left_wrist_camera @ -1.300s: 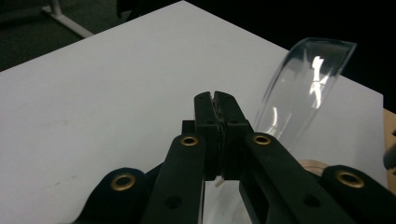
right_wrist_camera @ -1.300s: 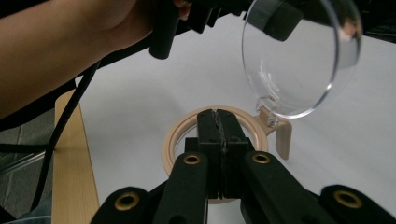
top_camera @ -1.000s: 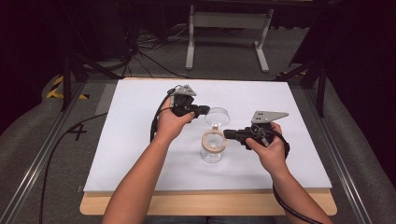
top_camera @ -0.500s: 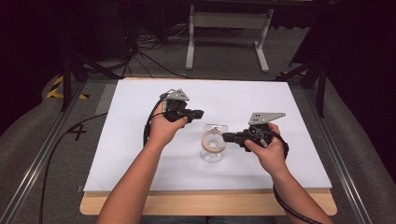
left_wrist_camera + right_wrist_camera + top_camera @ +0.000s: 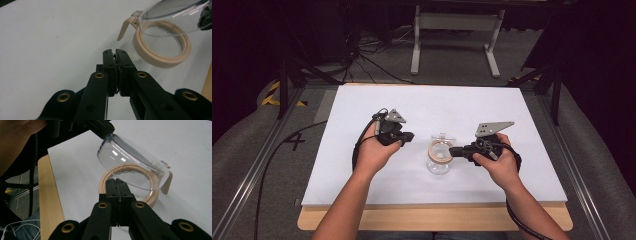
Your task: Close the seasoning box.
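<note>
A: High view: the jar (image 5: 438,161) stands at the lower middle of the frame on the white tabletop (image 5: 362,100), its clear lid (image 5: 440,138) tipped up behind the tan rim.

B: And the claws?

A: The right claw (image 5: 454,151) reaches in from the right and meets the jar's rim; its jaws are pressed together. In the right gripper view the right claw (image 5: 117,182) sits at the near edge of the tan ring (image 5: 153,195), with the lid (image 5: 130,167) leaning open above it. Whether it pinches the ring I cannot tell.

B: The left one?

A: The left claw (image 5: 408,136) is left of the jar, apart from it, nothing in it. In the left gripper view the left claw (image 5: 114,52) has its jaws nearly together with a thin slit between them, empty, over bare tabletop.

B: Where is the jar in that view?

A: Upper right of the frame: the ring (image 5: 160,45) with its tan tab (image 5: 124,29) pointing lower left, and the lid (image 5: 175,15) hinged up above it.
</note>
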`<state>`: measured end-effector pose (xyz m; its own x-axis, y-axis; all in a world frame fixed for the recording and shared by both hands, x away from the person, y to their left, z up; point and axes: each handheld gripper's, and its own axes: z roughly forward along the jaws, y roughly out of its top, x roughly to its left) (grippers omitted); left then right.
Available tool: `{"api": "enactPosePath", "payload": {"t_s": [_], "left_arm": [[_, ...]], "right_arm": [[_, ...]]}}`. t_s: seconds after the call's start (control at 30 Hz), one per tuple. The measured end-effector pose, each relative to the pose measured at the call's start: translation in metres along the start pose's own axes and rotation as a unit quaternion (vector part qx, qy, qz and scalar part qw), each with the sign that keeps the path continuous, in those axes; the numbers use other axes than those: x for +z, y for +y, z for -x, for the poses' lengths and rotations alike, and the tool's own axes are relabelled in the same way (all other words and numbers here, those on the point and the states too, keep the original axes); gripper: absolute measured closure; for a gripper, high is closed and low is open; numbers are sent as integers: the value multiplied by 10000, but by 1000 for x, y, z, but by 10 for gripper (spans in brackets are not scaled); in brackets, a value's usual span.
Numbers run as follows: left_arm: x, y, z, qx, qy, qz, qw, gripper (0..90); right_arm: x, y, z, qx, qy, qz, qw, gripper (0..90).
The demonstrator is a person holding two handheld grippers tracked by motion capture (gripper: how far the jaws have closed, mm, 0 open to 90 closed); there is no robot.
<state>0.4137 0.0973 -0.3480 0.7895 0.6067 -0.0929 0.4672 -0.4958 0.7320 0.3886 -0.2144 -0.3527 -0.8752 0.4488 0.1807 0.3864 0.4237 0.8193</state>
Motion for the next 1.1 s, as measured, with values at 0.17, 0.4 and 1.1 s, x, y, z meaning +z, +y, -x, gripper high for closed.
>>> {"api": "enactPosePath", "payload": {"t_s": [0.17, 0.4, 1.1], "left_arm": [[-9, -21, 6, -159, 48, 34, 9999, 865], [-18, -30, 7, -232, -54, -203, 9995, 856], [-20, -43, 5, -242, -335, -674, 9969, 798]], "right_arm": [[3, -1, -3, 1, 79, -207, 9998, 900], [4, -1, -5, -40, 96, -299, 9995, 900], [6, -3, -12, -98, 237, -879, 9958, 900]]}}
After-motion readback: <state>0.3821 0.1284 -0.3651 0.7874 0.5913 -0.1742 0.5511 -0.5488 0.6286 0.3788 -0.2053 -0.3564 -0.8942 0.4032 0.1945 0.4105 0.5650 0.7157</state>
